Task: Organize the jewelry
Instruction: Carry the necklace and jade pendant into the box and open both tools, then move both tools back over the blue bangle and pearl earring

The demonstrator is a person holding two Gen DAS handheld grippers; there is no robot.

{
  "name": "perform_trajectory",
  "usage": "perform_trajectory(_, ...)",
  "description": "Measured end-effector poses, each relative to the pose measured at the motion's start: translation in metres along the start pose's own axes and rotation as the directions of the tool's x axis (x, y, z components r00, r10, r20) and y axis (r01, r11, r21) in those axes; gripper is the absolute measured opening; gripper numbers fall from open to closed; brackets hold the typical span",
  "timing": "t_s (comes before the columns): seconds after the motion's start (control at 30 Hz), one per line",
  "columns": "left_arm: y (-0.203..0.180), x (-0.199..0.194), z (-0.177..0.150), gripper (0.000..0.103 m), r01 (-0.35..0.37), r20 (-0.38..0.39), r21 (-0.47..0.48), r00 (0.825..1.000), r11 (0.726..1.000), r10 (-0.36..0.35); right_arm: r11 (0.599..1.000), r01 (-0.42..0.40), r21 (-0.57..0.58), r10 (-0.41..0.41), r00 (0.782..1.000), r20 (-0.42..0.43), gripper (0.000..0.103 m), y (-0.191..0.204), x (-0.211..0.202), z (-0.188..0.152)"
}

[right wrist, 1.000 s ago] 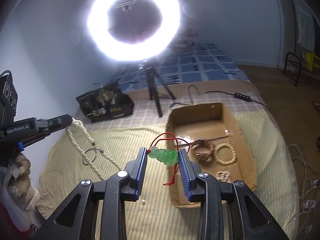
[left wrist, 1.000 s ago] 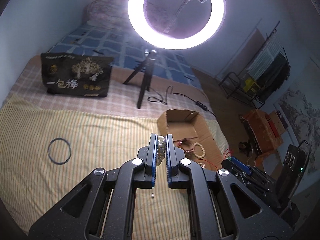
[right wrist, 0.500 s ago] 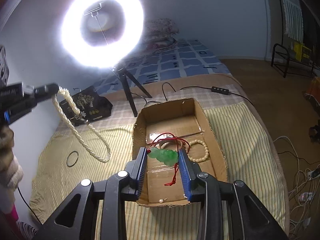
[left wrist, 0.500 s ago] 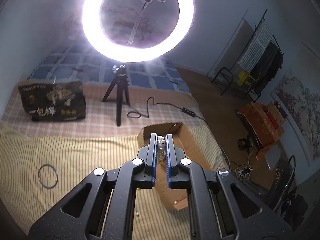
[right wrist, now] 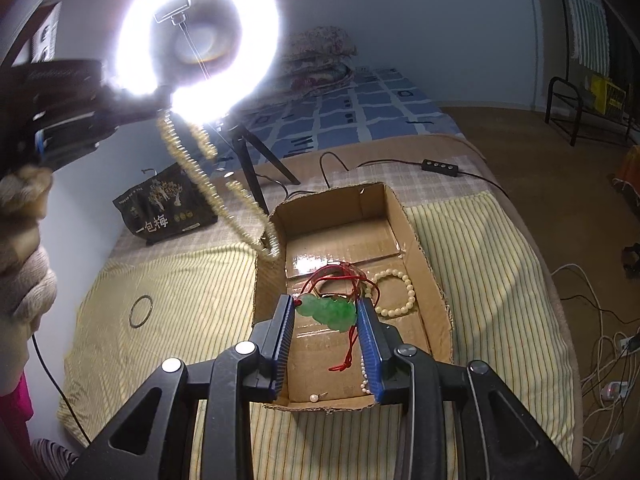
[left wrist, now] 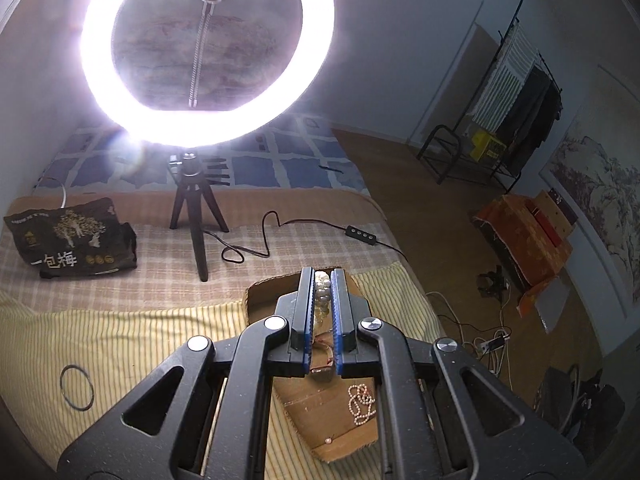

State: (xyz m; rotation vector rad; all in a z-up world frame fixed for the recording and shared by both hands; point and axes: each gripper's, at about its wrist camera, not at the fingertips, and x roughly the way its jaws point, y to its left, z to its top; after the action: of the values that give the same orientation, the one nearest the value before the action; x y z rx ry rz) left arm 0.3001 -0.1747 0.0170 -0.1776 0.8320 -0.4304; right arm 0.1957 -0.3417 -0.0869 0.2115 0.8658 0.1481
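My left gripper [left wrist: 321, 280] is shut on a long pearl necklace [left wrist: 322, 292]. In the right wrist view that necklace [right wrist: 208, 196] hangs from the left gripper [right wrist: 160, 94] with its lower end at the left wall of the open cardboard box [right wrist: 424, 264]. My right gripper [right wrist: 326, 314] is shut on a green jade pendant [right wrist: 328, 312] with a red cord, held over the box. A bead bracelet [right wrist: 394, 294] and a small pearl chain [left wrist: 362, 398] lie in the box.
A lit ring light on a tripod [left wrist: 196, 216] stands behind the box, its cable [left wrist: 312, 226] across the bed. A black printed bag [left wrist: 72, 240] lies at the left. A dark ring [left wrist: 77, 387] lies on the striped cloth. A loose pearl [right wrist: 314, 398] sits at the box's near wall.
My left gripper has carried the pearl necklace to the right, from over the striped cloth to the box's left wall. My right gripper, still holding the pendant, has moved over the box.
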Motion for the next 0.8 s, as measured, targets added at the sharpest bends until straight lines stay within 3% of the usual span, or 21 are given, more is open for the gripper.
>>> perform_trajectory(0.5,-0.003,0.044,-0.007,0.006,-0.019,-0.069,0.03,0.997,0.999,0.021,1.0,-0.013,0.008,0.013,1.0,-0.028,0.036,-0.002,0.015,-0.001)
perform_trajectory(0.53,-0.003,0.043,-0.007,0.006,-0.02,-0.07,0.033,0.997,0.999,0.023,1.0,-0.009,0.01,0.009,1.0,-0.027,0.039,-0.002,0.016,-0.001)
perform_trajectory(0.6,-0.004,0.044,-0.008,0.009,-0.02,-0.079,0.034,0.997,0.999,0.022,1.0,0.006,0.018,-0.006,1.0,-0.018,0.072,-0.003,0.014,-0.001)
perform_trajectory(0.67,-0.003,0.042,-0.008,0.031,-0.018,-0.075,0.038,0.997,0.999,0.02,0.999,0.024,0.025,-0.024,1.0,0.008,0.087,-0.003,0.01,-0.002)
perform_trajectory(0.7,-0.003,0.04,-0.009,0.044,-0.023,-0.063,0.042,0.998,0.999,0.025,0.999,0.027,0.025,-0.027,1.0,0.014,0.09,-0.004,0.009,-0.002)
perform_trajectory(0.8,-0.002,0.035,-0.013,0.048,-0.041,-0.048,0.057,0.998,0.998,0.044,0.999,0.046,0.022,-0.046,0.999,0.005,0.095,-0.004,0.009,-0.002)
